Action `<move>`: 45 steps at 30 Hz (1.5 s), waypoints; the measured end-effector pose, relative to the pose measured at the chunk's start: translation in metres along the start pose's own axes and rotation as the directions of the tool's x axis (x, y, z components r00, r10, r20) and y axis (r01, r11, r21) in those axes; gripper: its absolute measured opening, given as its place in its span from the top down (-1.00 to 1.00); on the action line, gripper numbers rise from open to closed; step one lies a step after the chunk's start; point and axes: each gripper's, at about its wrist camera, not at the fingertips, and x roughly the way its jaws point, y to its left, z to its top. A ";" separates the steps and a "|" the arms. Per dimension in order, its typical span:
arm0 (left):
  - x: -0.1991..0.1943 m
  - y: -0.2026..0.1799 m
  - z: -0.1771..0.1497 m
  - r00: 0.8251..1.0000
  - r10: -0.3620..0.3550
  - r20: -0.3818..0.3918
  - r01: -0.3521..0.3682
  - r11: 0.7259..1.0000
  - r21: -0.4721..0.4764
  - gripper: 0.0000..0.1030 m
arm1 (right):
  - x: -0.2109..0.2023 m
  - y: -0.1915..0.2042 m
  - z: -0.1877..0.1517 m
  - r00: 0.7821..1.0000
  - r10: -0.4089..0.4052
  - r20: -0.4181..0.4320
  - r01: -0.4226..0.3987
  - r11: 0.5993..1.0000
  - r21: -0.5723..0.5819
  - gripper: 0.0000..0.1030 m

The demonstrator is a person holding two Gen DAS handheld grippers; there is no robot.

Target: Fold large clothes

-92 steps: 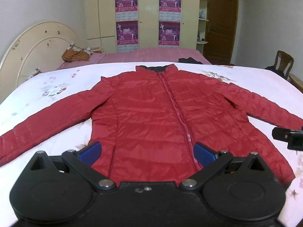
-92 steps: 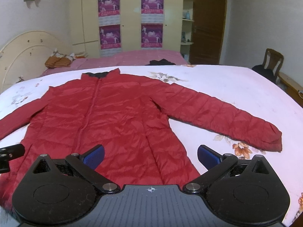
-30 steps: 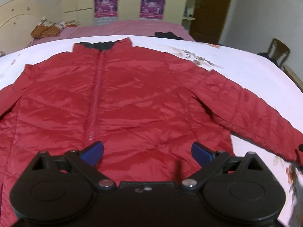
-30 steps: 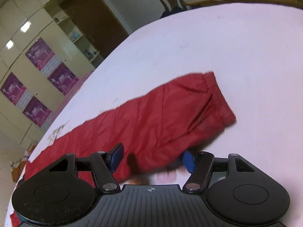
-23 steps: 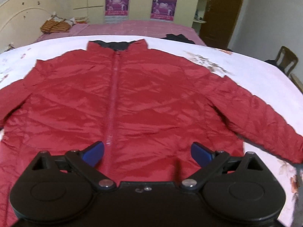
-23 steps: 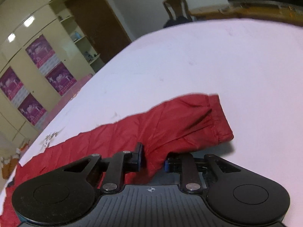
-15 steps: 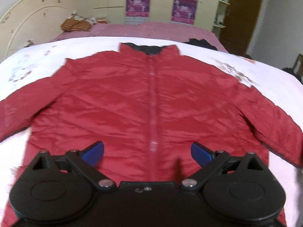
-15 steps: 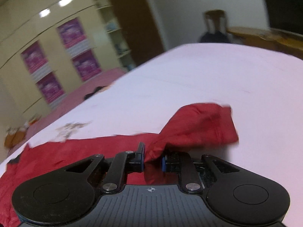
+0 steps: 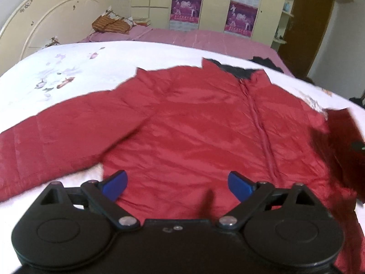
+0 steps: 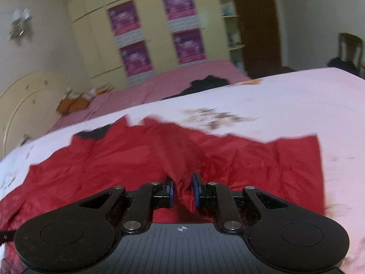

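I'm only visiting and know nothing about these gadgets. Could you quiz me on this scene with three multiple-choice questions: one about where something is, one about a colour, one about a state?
1. Where does the jacket lie?
A. on a chair
B. on the white bedspread
C. on the floor

2. What colour are the pads on the left gripper?
A. blue
B. yellow
C. green

3. What is the right gripper doing?
A. standing open and empty
B. pinching red sleeve fabric
C. gripping a poster

Answers: 1 B, white cloth surrounds it; 2 A, both pads show blue; 3 B, red fabric is bunched between its nearly closed pads.
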 end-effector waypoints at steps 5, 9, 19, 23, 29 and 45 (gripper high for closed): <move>0.000 0.044 0.005 1.000 -0.030 0.004 0.030 0.999 -0.040 -0.48 | 0.029 0.076 -0.013 0.996 0.066 -0.053 -0.071 0.991 -0.109 0.66; -0.004 0.075 0.008 0.999 -0.035 0.020 0.037 0.996 -0.087 -0.51 | 0.055 0.124 -0.027 0.988 0.113 -0.105 -0.131 0.975 -0.182 0.66; -0.021 0.124 0.003 0.999 -0.029 0.041 0.035 0.987 -0.159 -0.50 | 0.093 0.215 -0.071 0.947 0.232 -0.224 -0.291 0.914 -0.283 0.66; -0.023 0.127 0.000 0.999 -0.036 0.037 0.041 0.986 -0.163 -0.49 | 0.103 0.232 -0.078 0.938 0.247 -0.243 -0.314 0.902 -0.297 0.65; -0.016 0.108 0.005 0.994 -0.106 0.034 0.110 0.982 -0.155 -0.52 | 0.074 0.226 -0.080 0.963 0.240 -0.124 -0.269 0.882 -0.386 -1.00; 0.071 0.048 0.030 0.976 -0.211 -0.059 0.201 0.968 -0.149 0.50 | 0.016 0.033 -0.039 0.999 -0.039 -0.015 0.039 0.999 0.027 0.88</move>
